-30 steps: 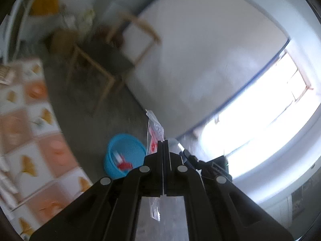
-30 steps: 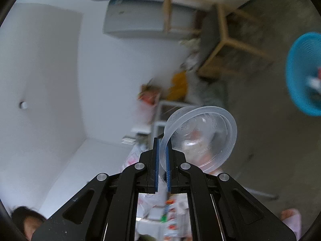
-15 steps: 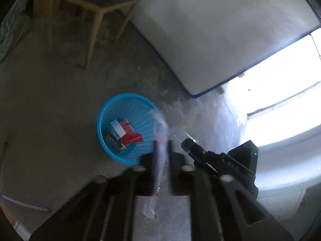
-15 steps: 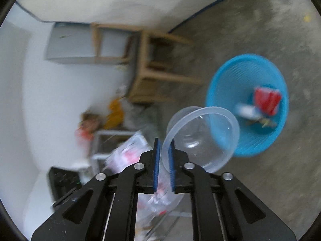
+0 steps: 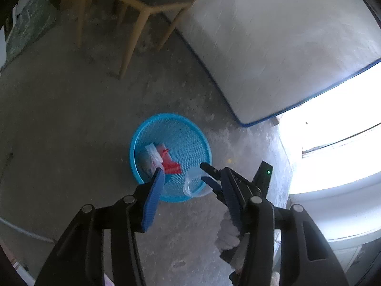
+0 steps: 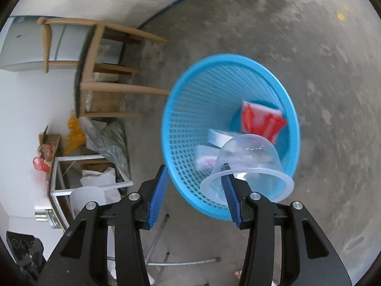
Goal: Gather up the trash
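Observation:
A blue mesh basket [image 5: 190,131] [image 6: 190,100] stands on the concrete floor below both grippers. It holds a red wrapper [image 5: 170,160] [image 6: 262,121], a white box [image 6: 218,138] and a clear wrapper [image 5: 152,153]. My left gripper [image 5: 193,178] is open and empty above the basket. My right gripper [image 6: 194,181] is open; a clear plastic cup [image 6: 247,166] [image 5: 194,183] hangs upside down, free at its right finger, over the basket's near rim. The right gripper also shows in the left wrist view [image 5: 207,172].
A wooden chair [image 5: 133,16] [image 6: 100,71] stands beyond the basket. A white mattress [image 5: 273,47] leans by the wall. Bags and a white metal frame [image 6: 90,166] sit at left. A bright window [image 5: 338,131] is at right.
Both grippers swung down over the basket and opened. The clear wrapper left my left gripper and lies in the basket. The cup left the right gripper's grasp and flipped.

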A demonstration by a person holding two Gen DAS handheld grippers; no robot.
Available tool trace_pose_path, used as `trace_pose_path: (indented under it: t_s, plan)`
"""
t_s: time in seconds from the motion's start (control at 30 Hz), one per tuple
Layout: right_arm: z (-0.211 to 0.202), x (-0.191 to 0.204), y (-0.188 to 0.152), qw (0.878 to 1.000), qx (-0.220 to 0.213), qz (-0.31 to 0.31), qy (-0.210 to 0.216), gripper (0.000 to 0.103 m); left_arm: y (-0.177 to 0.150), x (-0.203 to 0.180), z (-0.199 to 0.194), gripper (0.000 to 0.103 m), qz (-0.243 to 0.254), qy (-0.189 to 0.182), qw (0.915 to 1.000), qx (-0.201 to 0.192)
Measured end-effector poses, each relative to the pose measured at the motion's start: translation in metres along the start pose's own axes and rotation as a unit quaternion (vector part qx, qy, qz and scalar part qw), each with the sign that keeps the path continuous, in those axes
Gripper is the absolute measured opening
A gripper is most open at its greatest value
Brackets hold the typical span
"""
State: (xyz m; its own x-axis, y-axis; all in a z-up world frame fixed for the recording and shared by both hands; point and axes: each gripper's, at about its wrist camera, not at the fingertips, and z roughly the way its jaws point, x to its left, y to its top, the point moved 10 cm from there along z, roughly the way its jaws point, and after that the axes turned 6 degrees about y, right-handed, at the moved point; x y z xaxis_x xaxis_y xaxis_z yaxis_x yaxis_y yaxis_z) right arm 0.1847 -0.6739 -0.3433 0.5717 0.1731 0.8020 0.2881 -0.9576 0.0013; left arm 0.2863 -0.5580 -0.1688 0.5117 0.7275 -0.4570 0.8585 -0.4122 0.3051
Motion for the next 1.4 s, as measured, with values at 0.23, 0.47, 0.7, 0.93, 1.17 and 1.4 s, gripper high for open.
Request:
trace_pose_path:
  t_s: [0.23, 0.47, 0.7, 0.93, 1.17, 1.4]
  plan:
    - [0.028, -0.009, 0.01, 0.998, 0.02, -0.017, -0.05, 0.066, -0.014, 0.003, -0.059, 0.055, 0.008, -0.019, 0.9991, -0.038]
    - [0.022, -0.035, -0.003, 0.996, 0.025, -0.01, -0.083, 0.066, -0.033, 0.024, -0.14, 0.058, 0.019, -0.019, 0.996, -0.085]
    - [-0.021, 0.008, -0.023, 0.998, 0.006, -0.062, -0.031, 0.066, -0.068, 0.061, -0.246, 0.065, 0.051, 0.026, 0.9814, -0.183]
    - [-0.071, 0.084, -0.073, 0.982, 0.004, -0.188, -0.011, 0.066, -0.132, 0.117, -0.311, 0.075, 0.042, 0.084, 0.966, -0.241]
    - [-0.098, 0.2, -0.144, 0.936, 0.007, -0.352, 0.01, 0.071, -0.198, 0.188, -0.37, 0.081, -0.003, 0.151, 0.9465, -0.285]
    - [-0.073, 0.298, -0.246, 0.878, 0.071, -0.471, 0.055, 0.072, -0.239, 0.247, -0.407, 0.083, -0.063, 0.187, 0.9257, -0.323]
